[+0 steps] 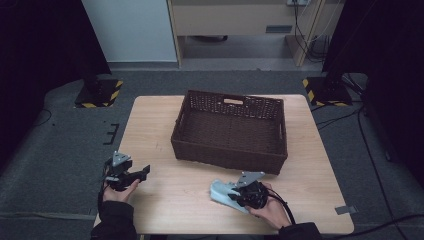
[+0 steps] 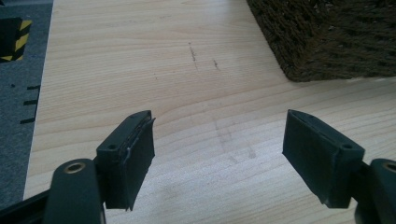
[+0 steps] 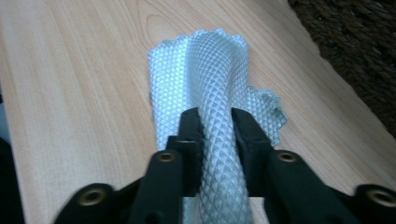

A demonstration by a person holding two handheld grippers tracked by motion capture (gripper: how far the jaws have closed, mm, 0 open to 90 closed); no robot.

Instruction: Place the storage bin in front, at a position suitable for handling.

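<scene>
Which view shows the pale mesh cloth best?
The right gripper view: the cloth lies close up, its diamond weave sharp, a fold pinched between the jaws of the right gripper. The high view shows it small, partly hidden.

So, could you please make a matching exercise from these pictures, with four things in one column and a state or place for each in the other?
Things:
1. left hand-held gripper
2. right hand-held gripper
3. pale mesh cloth
4. wicker basket

States or places:
A. dark brown, at the far middle of the table
B. jaws wide apart, nothing between them
C. pinched into a ridge, lying on the wood
D. jaws closed on a fold

Pairs: 1-B, 2-D, 3-C, 4-A
</scene>
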